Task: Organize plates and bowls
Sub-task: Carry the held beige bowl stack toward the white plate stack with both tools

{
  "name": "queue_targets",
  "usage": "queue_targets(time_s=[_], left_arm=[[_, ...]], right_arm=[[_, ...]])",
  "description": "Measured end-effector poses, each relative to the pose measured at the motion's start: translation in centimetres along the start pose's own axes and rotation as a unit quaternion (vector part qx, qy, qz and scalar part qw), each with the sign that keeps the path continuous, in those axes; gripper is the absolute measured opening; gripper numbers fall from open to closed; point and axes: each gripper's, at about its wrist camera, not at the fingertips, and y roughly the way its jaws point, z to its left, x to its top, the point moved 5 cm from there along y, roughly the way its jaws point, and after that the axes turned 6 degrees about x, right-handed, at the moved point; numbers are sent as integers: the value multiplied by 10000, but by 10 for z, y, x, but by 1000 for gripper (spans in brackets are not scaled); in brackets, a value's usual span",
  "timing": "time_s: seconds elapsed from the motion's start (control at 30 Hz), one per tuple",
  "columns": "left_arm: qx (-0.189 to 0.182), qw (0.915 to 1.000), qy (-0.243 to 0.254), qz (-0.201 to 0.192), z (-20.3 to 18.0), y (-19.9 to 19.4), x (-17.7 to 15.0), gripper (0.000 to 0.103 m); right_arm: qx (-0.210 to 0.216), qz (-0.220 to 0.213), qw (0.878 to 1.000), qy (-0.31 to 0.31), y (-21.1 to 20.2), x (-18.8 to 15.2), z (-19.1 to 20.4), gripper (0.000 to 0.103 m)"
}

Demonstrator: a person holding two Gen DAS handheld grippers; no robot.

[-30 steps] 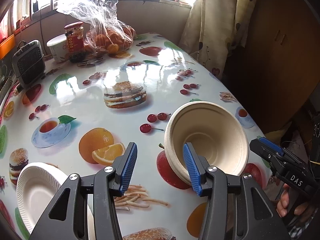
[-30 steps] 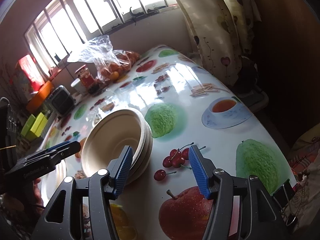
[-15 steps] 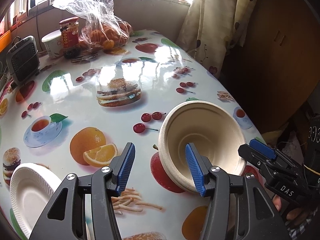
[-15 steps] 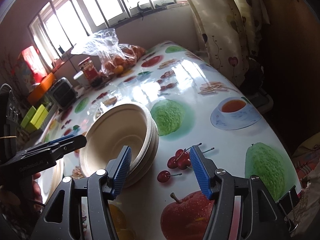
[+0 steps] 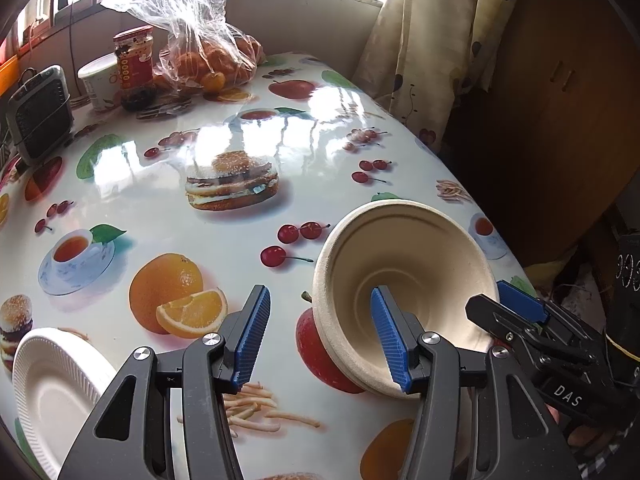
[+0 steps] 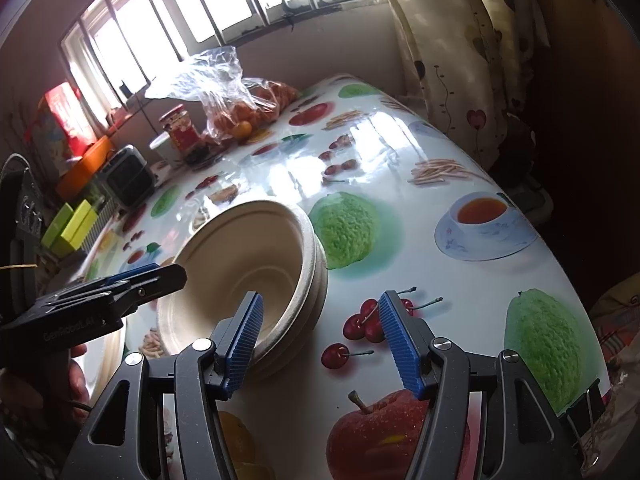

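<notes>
A stack of nested beige paper bowls (image 5: 404, 264) (image 6: 256, 256) stands on the fruit-print tablecloth (image 5: 224, 240) near the table's right edge. My left gripper (image 5: 320, 336) is open. The stack's near left rim lies between its blue pads untouched, and the right pad reaches over the bowl's inside. My right gripper (image 6: 322, 344) is open too and straddles the opposite rim, its left pad inside the bowl. Each gripper shows in the other view: the right gripper (image 5: 520, 312), the left gripper (image 6: 136, 280). A white ribbed paper plate (image 5: 52, 392) lies at the near left.
At the far end by the window stand a plastic bag of oranges (image 5: 208, 60), a red jar (image 5: 134, 60), a white tub (image 5: 98, 80) and a small black device (image 5: 40, 112). A curtain (image 5: 432, 48) hangs past the table's right edge. A hand (image 6: 76, 376) holds the left gripper.
Both grippers stay at the bowl stack with only a slight shift of view. The left jaws stand a touch wider. The bowls and plate have not moved.
</notes>
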Motion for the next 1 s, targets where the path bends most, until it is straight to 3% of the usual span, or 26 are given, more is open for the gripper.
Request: queue_targets(time_s=[0.67, 0.77, 1.0], left_arm=[[-174, 9996, -146, 151, 2, 8, -1, 54], [-209, 9995, -147, 162, 1, 9, -1, 53], [-263, 9992, -147, 246, 0, 13, -2, 36]], right_arm=[[84, 103, 9999, -24, 8, 0, 3, 61], [131, 107, 9998, -40, 8, 0, 5, 56], [163, 133, 9998, -27, 10, -1, 6, 37]])
